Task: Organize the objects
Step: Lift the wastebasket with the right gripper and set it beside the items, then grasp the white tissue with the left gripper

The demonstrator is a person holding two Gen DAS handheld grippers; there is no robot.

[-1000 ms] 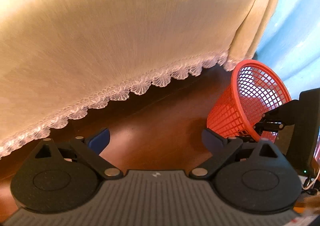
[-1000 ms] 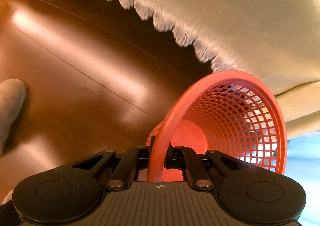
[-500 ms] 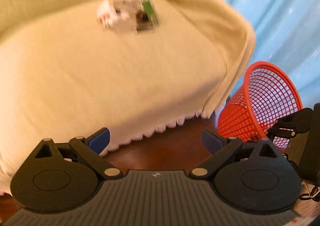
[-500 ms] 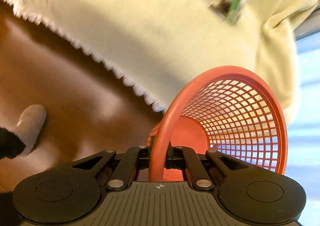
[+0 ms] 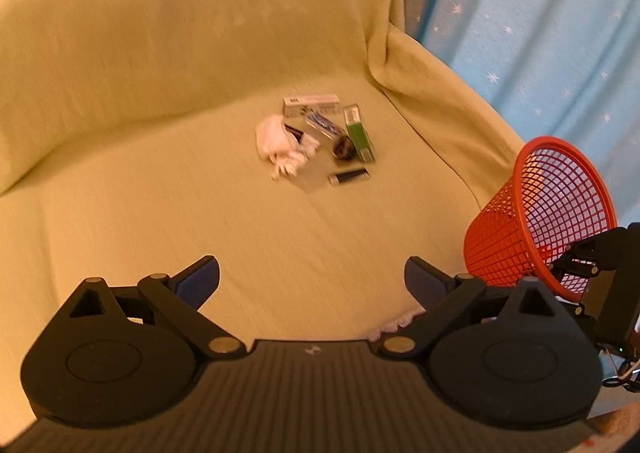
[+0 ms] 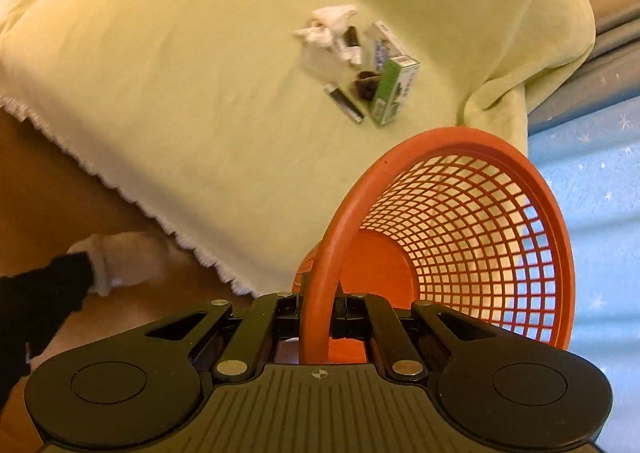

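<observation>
A small pile of clutter lies on the sofa seat: crumpled white tissue [image 5: 280,145] [image 6: 332,27], a green box [image 5: 359,134] [image 6: 394,89], a white box [image 5: 311,104], a dark tube [image 5: 349,177] [image 6: 345,103] and a dark round item [image 5: 344,149]. My right gripper [image 6: 318,327] is shut on the rim of an orange mesh basket [image 6: 472,229] [image 5: 540,213], held tilted in the air right of the seat. My left gripper [image 5: 312,279] hangs open and empty above the seat's front, well short of the pile.
A pale yellow cover [image 5: 160,133] with a lace hem [image 6: 100,177] drapes the sofa. A blue star-print curtain [image 5: 540,33] hangs to the right. Brown wood floor [image 6: 48,181] lies below, where a person's white-socked foot [image 6: 120,261] stands.
Both grippers have risen from floor level to above the seat. The basket came up with the right gripper, and the pile of items has come into full view.
</observation>
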